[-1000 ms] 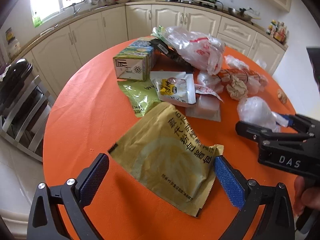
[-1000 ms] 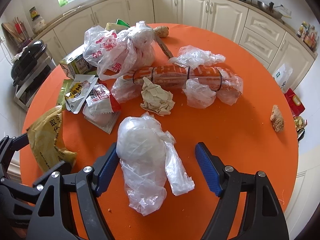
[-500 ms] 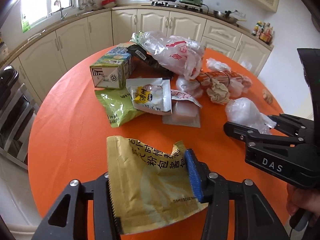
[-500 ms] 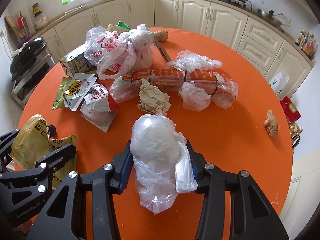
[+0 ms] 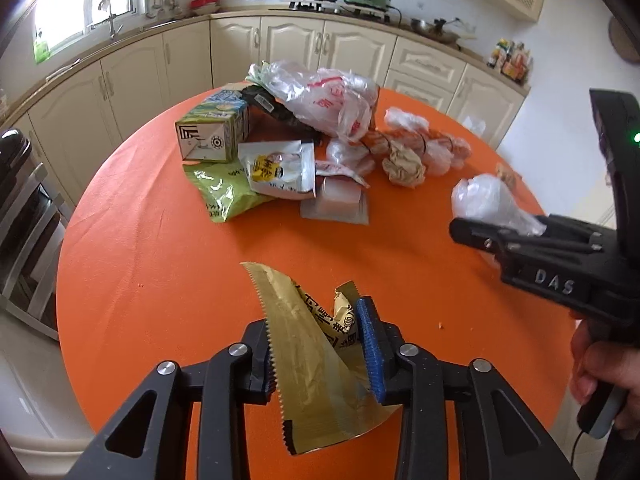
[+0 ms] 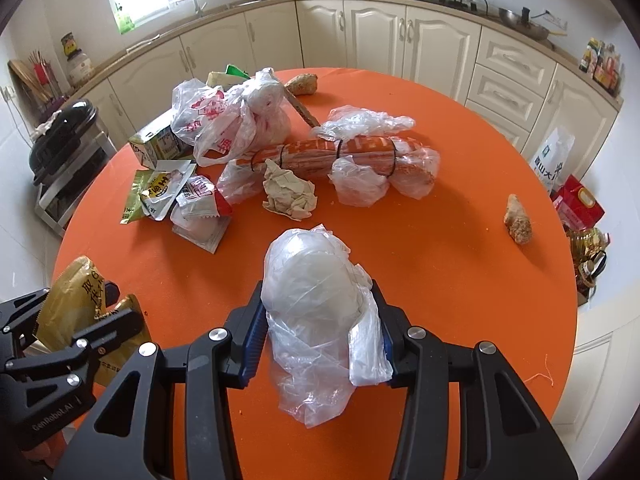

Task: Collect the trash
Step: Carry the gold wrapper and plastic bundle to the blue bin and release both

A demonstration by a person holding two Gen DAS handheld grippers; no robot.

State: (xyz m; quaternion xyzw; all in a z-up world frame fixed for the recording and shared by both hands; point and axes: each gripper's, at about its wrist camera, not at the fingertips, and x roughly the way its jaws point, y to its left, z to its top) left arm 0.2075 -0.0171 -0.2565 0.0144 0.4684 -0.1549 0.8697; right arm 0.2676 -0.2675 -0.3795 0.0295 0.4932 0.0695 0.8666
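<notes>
Got the gold foil packet point(image 5: 308, 364) pinched in my left tool point(image 5: 320, 354) – its jaws have just been closing and now the packet is crumpled between the blue pads, hanging just above the orange surface point(image 5: 160, 264). My right tool point(image 6: 316, 338) has done the same on the wadded clear plastic bag point(image 6: 316, 300), closing until the pads squeeze it from both sides. Further back sits the rest of the trash – a crumpled brown paper wad point(image 6: 289, 192), an orange-printed roll in plastic point(image 6: 340, 156), a white printed shopping bag point(image 6: 224, 120), a green carton point(image 5: 214, 132) and a few flat wrappers point(image 5: 280, 170) beside it.
</notes>
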